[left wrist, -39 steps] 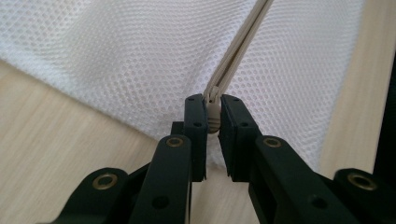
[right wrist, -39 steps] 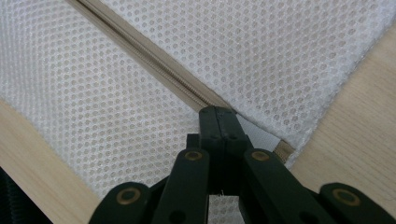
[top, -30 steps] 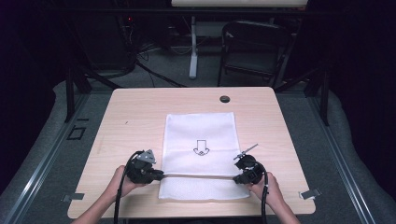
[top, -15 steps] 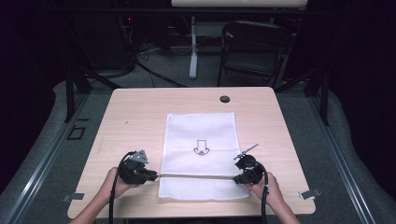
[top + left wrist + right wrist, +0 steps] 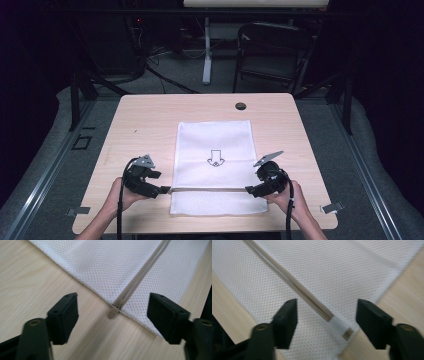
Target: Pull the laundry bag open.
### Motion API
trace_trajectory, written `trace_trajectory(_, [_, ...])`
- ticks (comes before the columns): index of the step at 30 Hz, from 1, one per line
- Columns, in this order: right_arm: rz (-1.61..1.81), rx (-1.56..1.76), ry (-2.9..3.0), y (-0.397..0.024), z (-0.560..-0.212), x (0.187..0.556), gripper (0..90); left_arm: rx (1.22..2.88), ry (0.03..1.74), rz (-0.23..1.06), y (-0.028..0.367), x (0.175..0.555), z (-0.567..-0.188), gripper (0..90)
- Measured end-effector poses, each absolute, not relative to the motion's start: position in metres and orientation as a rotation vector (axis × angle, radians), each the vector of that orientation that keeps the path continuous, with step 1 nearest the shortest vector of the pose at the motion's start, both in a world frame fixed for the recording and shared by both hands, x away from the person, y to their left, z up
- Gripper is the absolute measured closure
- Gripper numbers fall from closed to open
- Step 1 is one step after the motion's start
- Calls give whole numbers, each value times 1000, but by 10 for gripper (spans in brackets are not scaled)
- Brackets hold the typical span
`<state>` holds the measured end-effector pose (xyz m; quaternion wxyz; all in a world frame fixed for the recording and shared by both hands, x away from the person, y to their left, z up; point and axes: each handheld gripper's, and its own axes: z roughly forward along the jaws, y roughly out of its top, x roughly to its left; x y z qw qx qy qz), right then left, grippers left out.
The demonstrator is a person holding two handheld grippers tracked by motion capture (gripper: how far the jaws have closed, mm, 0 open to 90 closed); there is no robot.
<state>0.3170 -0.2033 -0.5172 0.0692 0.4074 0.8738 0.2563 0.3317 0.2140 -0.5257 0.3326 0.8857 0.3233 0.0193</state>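
A white mesh bag [image 5: 214, 150] with a small arrow print lies flat on the wooden table [image 5: 145, 125]. A grey zipper [image 5: 210, 189] crosses it near the front edge. My left gripper [image 5: 164, 190] is at the zipper's left end and open, its jaws having just been opening. The zipper pull [image 5: 113, 313] lies on the table between its pads [image 5: 65, 315], untouched. My right gripper [image 5: 248, 190] is at the zipper's right end, also open after just opening. The zipper's end stop [image 5: 342, 329] lies between its pads [image 5: 287, 320] with nothing gripped.
A small black round disc [image 5: 241, 106] sits near the table's far edge. Beyond the table stand a dark chair [image 5: 270, 50] and cables on the floor. Tape marks [image 5: 332, 207] sit by the front corners.
Both grippers, earlier shut on the ends of the zipper, have opened and let go. The left gripper sits slightly further left than at first; the right has lifted a little.
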Motion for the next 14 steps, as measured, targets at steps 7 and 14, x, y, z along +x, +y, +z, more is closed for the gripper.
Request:
trace_trajectory(7, [716, 1249, 2501, -239, -504, 312, 0, 2270, 982, 183, 231, 331, -514, 98])
trace_trajectory(14, [711, 1321, 2429, -272, -509, 313, 0, 2212, 1099, 260, 247, 336, -516, 38])
